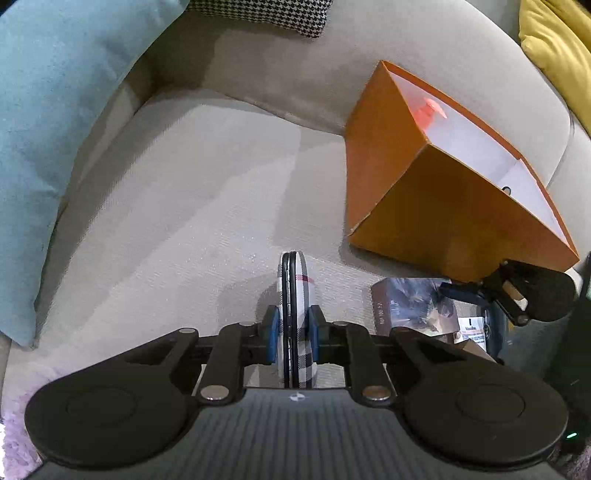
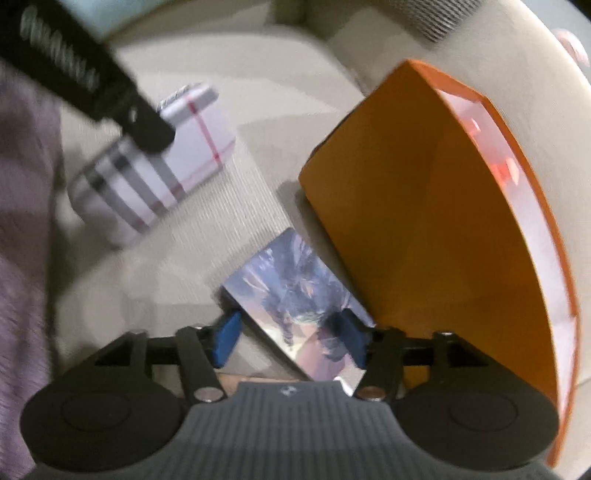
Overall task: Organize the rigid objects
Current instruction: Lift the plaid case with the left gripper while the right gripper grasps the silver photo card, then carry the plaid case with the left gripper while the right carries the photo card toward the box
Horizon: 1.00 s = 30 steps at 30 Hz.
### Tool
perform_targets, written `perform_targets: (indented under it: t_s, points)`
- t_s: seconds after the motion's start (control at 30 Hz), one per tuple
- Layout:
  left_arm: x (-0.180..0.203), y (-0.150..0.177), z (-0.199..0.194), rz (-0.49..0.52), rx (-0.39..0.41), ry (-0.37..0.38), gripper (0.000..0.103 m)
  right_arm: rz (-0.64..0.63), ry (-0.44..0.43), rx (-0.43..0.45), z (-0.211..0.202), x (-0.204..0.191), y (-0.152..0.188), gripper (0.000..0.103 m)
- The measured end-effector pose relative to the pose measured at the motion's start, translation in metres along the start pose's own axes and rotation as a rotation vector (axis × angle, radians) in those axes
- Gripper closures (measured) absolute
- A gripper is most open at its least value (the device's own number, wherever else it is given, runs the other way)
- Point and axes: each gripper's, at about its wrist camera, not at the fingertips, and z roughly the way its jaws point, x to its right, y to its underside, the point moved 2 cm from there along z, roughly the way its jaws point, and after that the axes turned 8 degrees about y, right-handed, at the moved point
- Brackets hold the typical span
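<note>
Blur smears the right wrist view, where the right gripper straddles a picture-printed box on the sofa seat, jaws wide; contact is unclear. The left gripper clamps a plaid case edge-on. Beside both sits an orange box, contents mostly hidden.

My blue pads press a case checked in white, grey and black with thin red lines. The box beside it is orange outside, white inside. A cushion is teal, another mustard yellow, a third black-and-white houndstooth. The sofa is beige.
</note>
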Motion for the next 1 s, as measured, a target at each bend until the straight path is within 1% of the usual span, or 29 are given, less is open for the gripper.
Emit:
perform_targets:
  t_s: [0.13, 0.23, 0.27, 0.3, 0.33, 0.37, 0.4, 0.43, 0.53, 0.57, 0.6, 0.7, 0.77, 0.87, 0.93, 1.0]
  points:
    - [0.003, 0.000, 0.003, 0.003, 0.000, 0.013, 0.085, -0.062, 0.017, 0.004, 0.006, -0.008, -0.002, 0.035]
    - [0.003, 0.000, 0.002, -0.001, 0.000, 0.020, 0.085, -0.040, 0.024, 0.011, 0.009, -0.006, -0.001, 0.035]
    - [0.003, 0.001, 0.001, -0.001, 0.000, 0.022, 0.085, -0.027, 0.023, 0.010, 0.007, -0.006, -0.001, 0.038]
    - [0.003, 0.002, 0.000, 0.000, 0.001, 0.024, 0.085, -0.013, 0.020, 0.020, 0.005, -0.004, -0.001, 0.045]
    - [0.002, 0.004, -0.001, -0.002, 0.001, 0.026, 0.085, 0.002, 0.025, 0.037, -0.001, -0.002, -0.002, 0.049]
    - [0.001, 0.005, -0.002, -0.007, 0.000, 0.029, 0.085, 0.019, 0.031, 0.053, -0.006, 0.001, -0.006, 0.056]
    - [0.001, 0.006, -0.001, -0.013, 0.000, 0.032, 0.085, 0.038, 0.028, 0.059, -0.010, 0.003, -0.009, 0.061]
    - [0.001, 0.006, 0.000, -0.016, -0.001, 0.033, 0.085, 0.057, 0.022, 0.061, -0.014, 0.005, -0.011, 0.062]
    - [0.002, 0.008, -0.001, -0.022, 0.001, 0.037, 0.085, 0.121, -0.014, 0.100, -0.030, 0.014, -0.014, 0.072]
    - [0.003, 0.009, -0.002, -0.021, 0.002, 0.038, 0.085, 0.153, -0.027, 0.103, -0.036, 0.019, -0.016, 0.077]
    - [0.003, 0.010, -0.003, -0.021, 0.004, 0.039, 0.085, 0.200, -0.060, 0.109, -0.041, 0.025, -0.018, 0.080]
    - [0.003, 0.011, -0.004, -0.028, -0.001, 0.043, 0.085, 0.417, -0.250, 0.108, -0.052, 0.049, -0.020, 0.080]
    - [0.002, 0.010, -0.003, -0.038, -0.009, 0.052, 0.085, 0.502, -0.309, 0.075, -0.048, 0.053, -0.023, 0.080]
    - [-0.001, 0.010, 0.002, -0.081, -0.033, 0.087, 0.084, 0.584, -0.338, -0.014, -0.029, 0.052, -0.019, 0.079]
    - [-0.004, 0.010, 0.007, -0.112, -0.042, 0.109, 0.084, 0.632, -0.336, -0.024, -0.023, 0.054, -0.012, 0.079]
    - [-0.005, 0.009, 0.011, -0.129, -0.047, 0.113, 0.083, 0.664, -0.352, -0.050, -0.019, 0.057, -0.008, 0.078]
